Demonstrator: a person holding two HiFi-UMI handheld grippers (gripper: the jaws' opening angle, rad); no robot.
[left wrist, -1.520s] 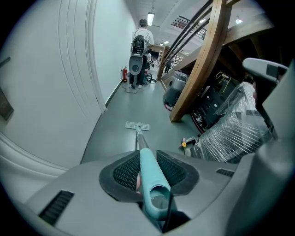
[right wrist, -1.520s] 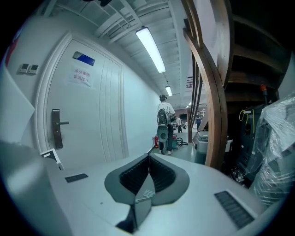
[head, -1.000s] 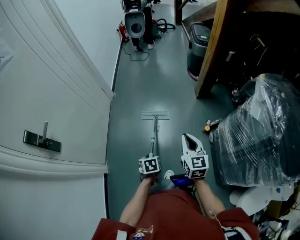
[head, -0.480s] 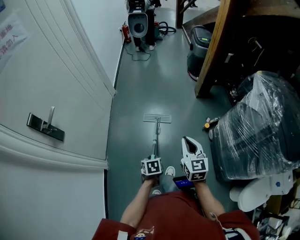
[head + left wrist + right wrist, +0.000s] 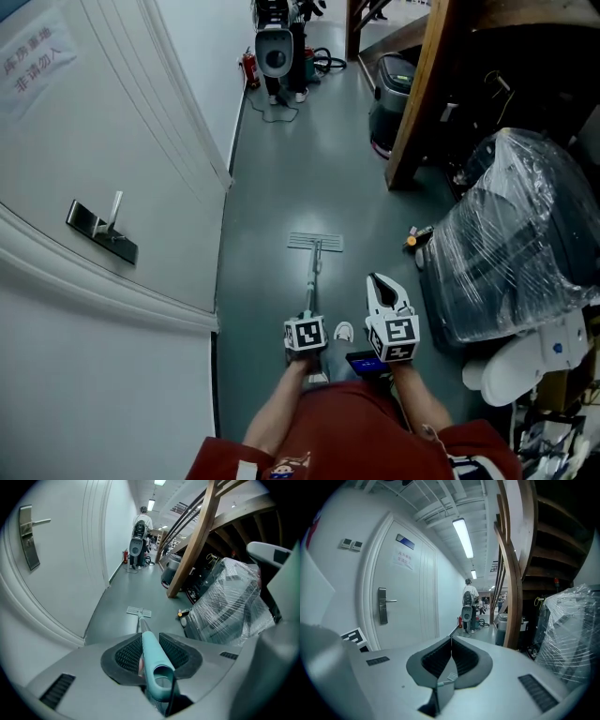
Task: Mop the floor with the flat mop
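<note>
1. Floor [image 5: 281, 169]: smooth grey-green, a narrow corridor running on past the flat mop head [image 5: 316, 243], which lies flat on it.
2. White door [image 5: 94, 141], left of the mop head; metal lever handle [image 5: 105, 228].
3. Wooden stair beam [image 5: 417, 94], right of and beyond the mop head; plastic-wrapped bulk [image 5: 506, 244] right of the mop head.
4. Upright floor machine [image 5: 275, 47] and red extinguisher [image 5: 249, 67], well beyond the mop head, by the wall; a person [image 5: 469, 595] stands there.
5. Small orange-tipped item [image 5: 417, 237], on the floor just right of the mop head.
6. Left gripper [image 5: 151, 651]: jaws clamped on the teal mop handle [image 5: 149, 653], whose shaft runs forward to the mop head.
7. Right gripper [image 5: 451, 656]: jaws closed tip to tip, nothing between; held right of the shaft, nearer the person than the mop head.
8. Change over the last second: in the head view the lever handle sits higher, a door notice [image 5: 37, 56] has come into the top-left corner, and the mop head is slightly lower.
9. Writing: the notice carries Chinese characters, not reliably readable; a blue plate [image 5: 405, 541] above it is too small to read.
</note>
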